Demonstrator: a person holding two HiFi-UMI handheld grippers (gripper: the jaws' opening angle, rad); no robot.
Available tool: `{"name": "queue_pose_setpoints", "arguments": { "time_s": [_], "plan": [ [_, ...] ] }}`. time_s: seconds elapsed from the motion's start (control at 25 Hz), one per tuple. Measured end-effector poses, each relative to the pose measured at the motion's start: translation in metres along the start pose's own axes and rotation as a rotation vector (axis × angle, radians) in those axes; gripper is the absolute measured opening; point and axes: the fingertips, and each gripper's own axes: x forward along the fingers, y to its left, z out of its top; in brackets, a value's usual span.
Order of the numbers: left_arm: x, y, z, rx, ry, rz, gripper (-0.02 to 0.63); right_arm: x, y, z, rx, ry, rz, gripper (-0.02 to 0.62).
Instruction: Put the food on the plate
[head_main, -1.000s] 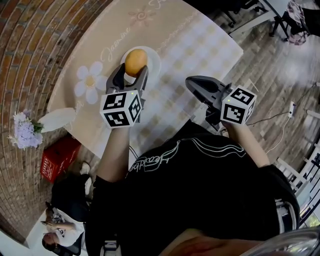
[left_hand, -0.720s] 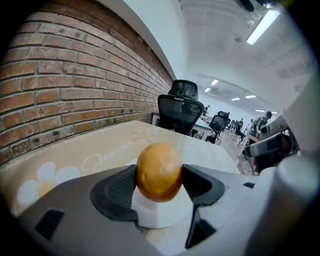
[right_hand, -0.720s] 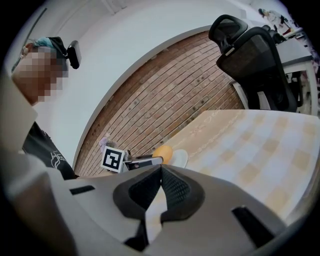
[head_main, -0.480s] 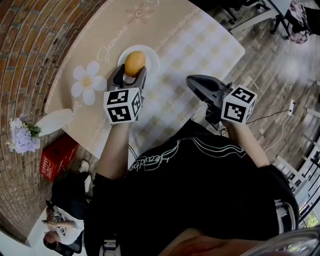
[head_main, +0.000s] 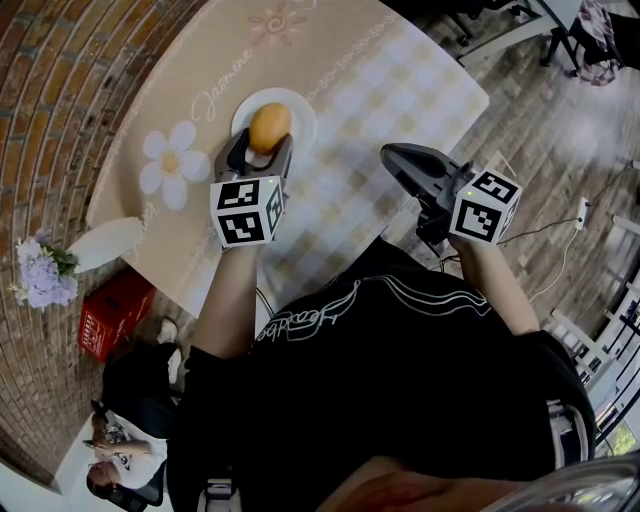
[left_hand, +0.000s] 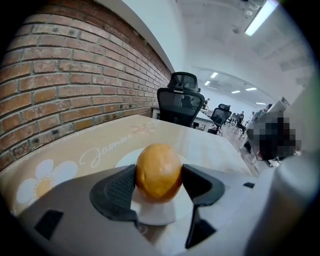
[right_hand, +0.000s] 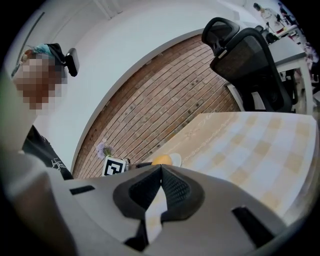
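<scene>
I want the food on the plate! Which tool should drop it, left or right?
Probably left. The left tool is shut on the orange food at the white plate; the right tool is shut, empty, farther away.

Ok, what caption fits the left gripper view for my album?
Left gripper grips a round orange food item over a round white plate.

The person wears a black short-sleeved T-shirt with thin white looping line-work and script across the front. The left gripper and right gripper are smooth grey plastic shells with black ribbed pads lining the jaws. Behind each gripper's jaws sits a white cube printed with black square markers. A small green light glows on the right gripper's cube.
</scene>
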Motion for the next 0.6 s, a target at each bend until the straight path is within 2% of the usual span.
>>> {"name": "queue_pose_setpoints", "arguments": {
  "time_s": [0.36, 0.6],
  "plan": [
    [-0.002, -0.003, -0.002, 0.018, -0.039, -0.010, 0.308, -0.011, 0.005, 0.015, -0.034, -0.026, -0.008, -0.003],
    [-0.025, -0.006, 0.003, 0.029, -0.074, -0.014, 0.318, -0.018, 0.020, 0.015, -0.067, -0.034, 0.001, -0.003]
  ]
}}
